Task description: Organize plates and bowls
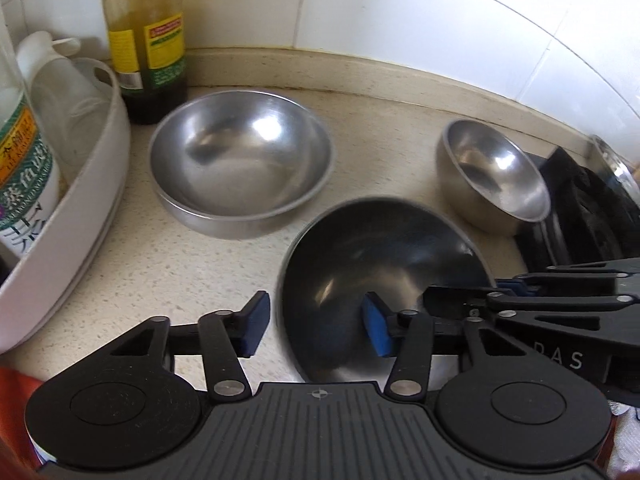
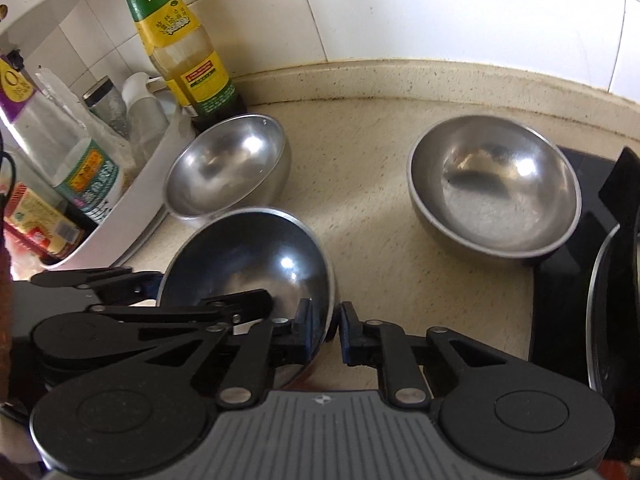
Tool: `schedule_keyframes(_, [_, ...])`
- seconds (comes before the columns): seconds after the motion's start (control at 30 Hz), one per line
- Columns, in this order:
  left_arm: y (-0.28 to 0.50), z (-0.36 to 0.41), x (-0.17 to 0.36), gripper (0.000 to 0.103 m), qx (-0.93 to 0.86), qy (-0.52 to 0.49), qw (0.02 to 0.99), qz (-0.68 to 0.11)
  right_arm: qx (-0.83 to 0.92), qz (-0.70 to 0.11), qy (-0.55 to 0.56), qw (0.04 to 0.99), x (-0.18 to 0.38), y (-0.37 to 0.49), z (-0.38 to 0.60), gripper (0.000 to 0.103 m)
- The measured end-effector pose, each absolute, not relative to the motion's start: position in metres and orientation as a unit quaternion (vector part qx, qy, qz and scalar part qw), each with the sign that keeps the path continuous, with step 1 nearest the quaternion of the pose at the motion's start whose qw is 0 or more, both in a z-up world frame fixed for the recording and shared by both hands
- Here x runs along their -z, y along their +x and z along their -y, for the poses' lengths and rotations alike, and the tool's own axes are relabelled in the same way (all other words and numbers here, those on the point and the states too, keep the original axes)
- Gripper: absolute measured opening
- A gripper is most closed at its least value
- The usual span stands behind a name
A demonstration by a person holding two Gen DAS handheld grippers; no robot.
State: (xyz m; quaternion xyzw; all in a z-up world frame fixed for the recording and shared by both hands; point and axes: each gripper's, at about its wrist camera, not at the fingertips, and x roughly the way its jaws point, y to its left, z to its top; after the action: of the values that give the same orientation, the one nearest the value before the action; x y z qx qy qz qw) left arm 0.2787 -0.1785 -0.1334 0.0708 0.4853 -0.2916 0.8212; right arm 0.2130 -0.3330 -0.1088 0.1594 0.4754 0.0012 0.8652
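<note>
Both grippers we hold are clamped on the same steel bowl, the nearest of three on the counter. Our right gripper pinches the bowl's right rim, one pad inside, one outside, jaws nearly together. Our left gripper straddles the left rim: the inner pad sits inside the bowl and the outer pad outside; the left wrist view shows a sliver of counter between outer pad and rim, so contact there is unclear, though the jaws stand about as narrow as they go.

Speckled beige countertop, white tiled wall behind. A second steel bowl sits near a sauce bottle, apparently nested in another. A third bowl stands to the right, at the edge of a black stovetop. A white tub of bottles fills the left side.

Both grippers angle steeply down toward the counter, our right one crossing the left wrist view from the right.
</note>
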Motion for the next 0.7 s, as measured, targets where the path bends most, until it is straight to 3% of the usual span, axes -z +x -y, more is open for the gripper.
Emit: schedule_keyframes(0.7, [0.258, 0.174, 0.124, 0.057, 0.304, 0.087, 0.809, -0.495, -0.012, -0.491, 0.195, 0.849, 0.103, 0.195, 0.331, 0.014])
